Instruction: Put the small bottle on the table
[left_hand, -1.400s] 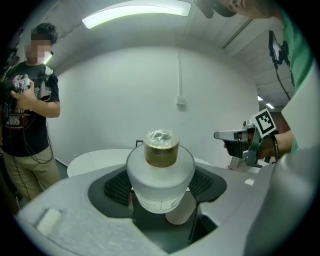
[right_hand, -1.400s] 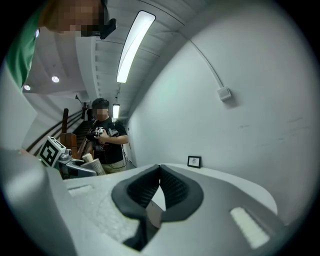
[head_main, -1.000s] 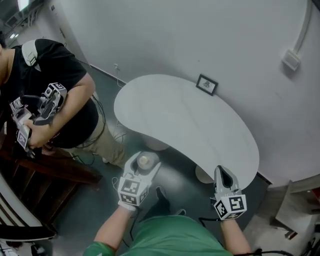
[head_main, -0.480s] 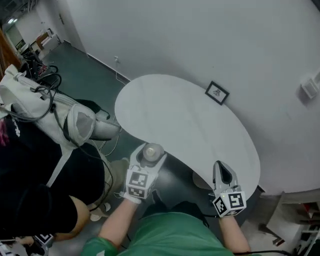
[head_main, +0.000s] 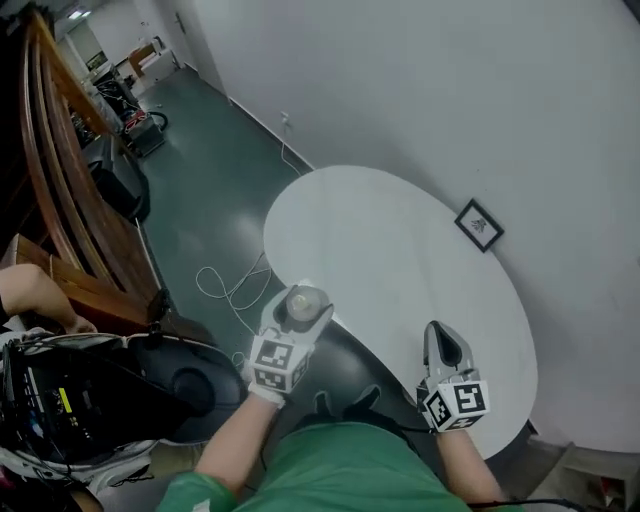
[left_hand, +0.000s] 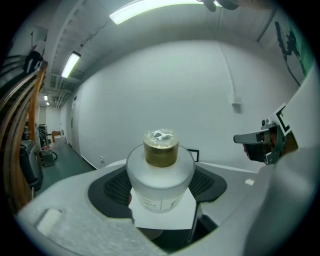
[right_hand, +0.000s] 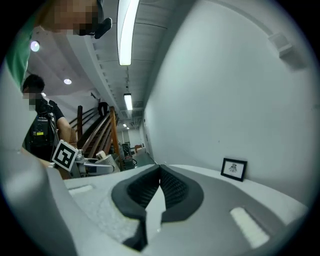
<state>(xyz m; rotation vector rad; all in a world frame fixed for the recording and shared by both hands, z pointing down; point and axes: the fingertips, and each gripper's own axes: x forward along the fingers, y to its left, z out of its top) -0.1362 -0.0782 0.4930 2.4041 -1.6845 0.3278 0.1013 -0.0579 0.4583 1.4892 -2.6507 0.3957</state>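
Note:
A small frosted bottle (head_main: 300, 304) with a gold cap stands upright between the jaws of my left gripper (head_main: 305, 296), which is shut on its body. In the left gripper view the bottle (left_hand: 160, 172) fills the gap between the dark pads (left_hand: 116, 187). It hangs at the near left edge of the white kidney-shaped table (head_main: 400, 250). My right gripper (head_main: 445, 342) hovers at the table's near edge further right. Its jaws (right_hand: 160, 175) meet with nothing between them.
A small black picture frame (head_main: 478, 224) leans on the wall at the table's far side. A person with a backpack and gear (head_main: 80, 400) crouches at lower left. Wooden stair rails (head_main: 60, 200) run along the left, and a cable (head_main: 230, 285) lies on the floor.
The head view has swung, so the table now sits further right. The other person has gone from upper left to lower left. My left gripper still grips the bottle at the table's edge.

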